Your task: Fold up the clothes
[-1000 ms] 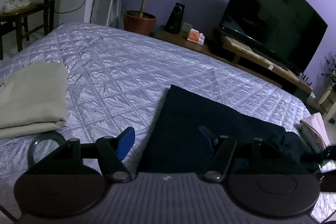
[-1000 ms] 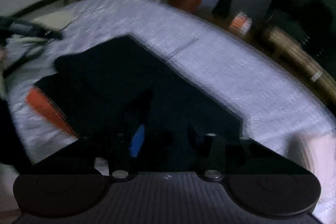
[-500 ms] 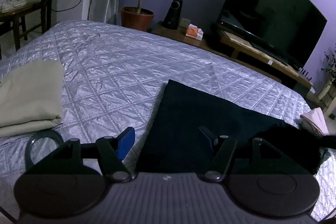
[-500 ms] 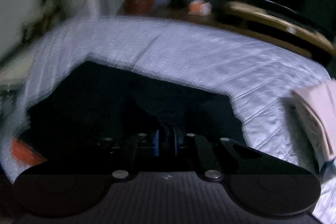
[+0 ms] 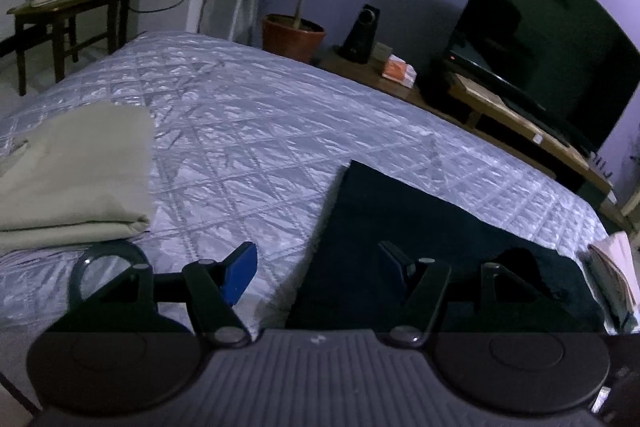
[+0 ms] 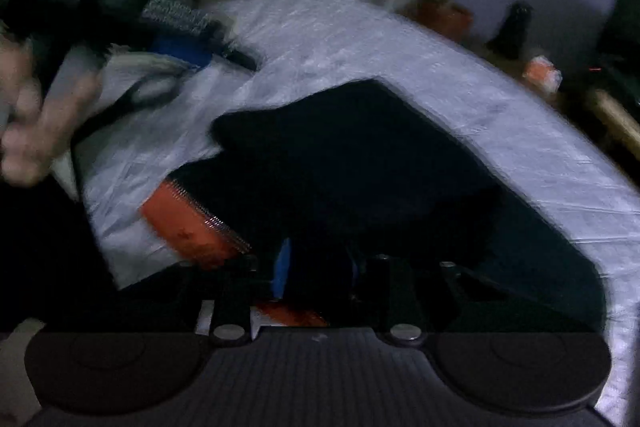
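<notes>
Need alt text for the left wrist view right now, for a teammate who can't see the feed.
The open left gripper hovers low over a quilted silver bedspread, its blue-padded fingers straddling the left edge of a flat dark garment. A folded beige cloth lies to the left; beyond the bed are a potted plant, a speaker and a dark TV.

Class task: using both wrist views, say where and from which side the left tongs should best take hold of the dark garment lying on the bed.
Probably the near left edge of the dark garment. It lies flat on the bed, and that straight edge runs between the fingers of the open left tongs. Coming in low from the left, one finger could slide under the edge.
</notes>
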`<control>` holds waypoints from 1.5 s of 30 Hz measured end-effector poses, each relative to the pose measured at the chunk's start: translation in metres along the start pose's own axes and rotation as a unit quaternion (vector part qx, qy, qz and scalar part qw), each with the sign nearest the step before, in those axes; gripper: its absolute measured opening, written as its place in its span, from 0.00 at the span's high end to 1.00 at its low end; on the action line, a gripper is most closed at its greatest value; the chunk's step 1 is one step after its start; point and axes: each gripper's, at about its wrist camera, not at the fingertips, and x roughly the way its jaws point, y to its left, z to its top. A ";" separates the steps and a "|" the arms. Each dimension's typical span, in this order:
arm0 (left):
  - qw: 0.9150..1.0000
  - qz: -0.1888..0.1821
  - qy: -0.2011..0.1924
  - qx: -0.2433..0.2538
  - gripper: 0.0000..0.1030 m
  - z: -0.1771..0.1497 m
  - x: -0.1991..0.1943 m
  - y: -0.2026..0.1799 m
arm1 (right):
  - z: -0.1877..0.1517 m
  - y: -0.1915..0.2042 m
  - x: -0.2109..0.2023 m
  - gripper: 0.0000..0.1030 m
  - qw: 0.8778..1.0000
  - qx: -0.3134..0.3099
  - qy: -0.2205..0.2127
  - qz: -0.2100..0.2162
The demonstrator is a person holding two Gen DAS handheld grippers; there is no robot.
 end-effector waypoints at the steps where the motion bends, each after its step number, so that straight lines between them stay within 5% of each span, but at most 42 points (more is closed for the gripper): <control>1: 1.000 0.002 -0.001 -0.005 0.40 0.001 0.000 0.003 | 0.001 0.002 0.006 0.68 1.000 0.008 0.001 -0.008; 3: 1.000 0.001 0.001 -0.017 0.40 0.002 0.000 0.008 | 0.006 -0.007 0.019 0.98 0.999 0.037 0.011 -0.032; 9: 0.999 -0.008 0.003 -0.035 0.40 0.004 0.000 0.012 | 0.015 -0.020 0.046 1.00 0.998 0.053 0.019 -0.040; 13: 0.999 -0.028 0.014 -0.014 0.40 0.001 0.000 0.005 | 0.001 -0.058 0.002 0.95 0.987 0.156 -0.023 -0.030; 18: 0.997 -0.061 0.036 0.034 0.40 -0.008 -0.002 -0.011 | -0.045 -0.121 -0.042 0.91 0.975 0.214 0.033 -0.058; 22: 0.992 -0.072 0.042 0.096 0.40 -0.020 -0.007 -0.031 | -0.074 -0.151 -0.079 0.64 0.964 0.250 0.030 -0.081; 26: 0.982 -0.073 0.061 0.164 0.39 -0.036 -0.003 -0.051 | -0.101 -0.168 -0.094 0.60 0.951 0.294 0.012 -0.092; 32: 0.959 -0.062 0.099 0.257 0.40 -0.062 0.006 -0.077 | -0.110 -0.174 -0.066 0.33 0.958 0.260 0.033 -0.117; 33: 0.955 -0.058 0.106 0.271 0.40 -0.066 0.008 -0.080 | -0.111 -0.177 -0.060 0.37 0.956 0.263 0.036 -0.121; 35: 0.947 -0.046 0.119 0.295 0.40 -0.074 0.013 -0.085 | -0.111 -0.184 -0.055 0.68 0.952 0.277 0.024 -0.128; 37: 0.942 -0.032 0.126 0.309 0.38 -0.080 0.018 -0.086 | -0.114 -0.198 -0.055 0.75 0.937 0.327 0.009 -0.120; 42: 0.944 -0.024 0.137 0.298 0.29 -0.078 0.023 -0.080 | -0.129 -0.218 -0.059 0.75 0.916 0.372 0.004 -0.148; 45: 0.947 -0.027 0.149 0.283 0.30 -0.074 0.024 -0.074 | -0.123 -0.203 -0.067 0.76 0.926 0.316 0.017 -0.204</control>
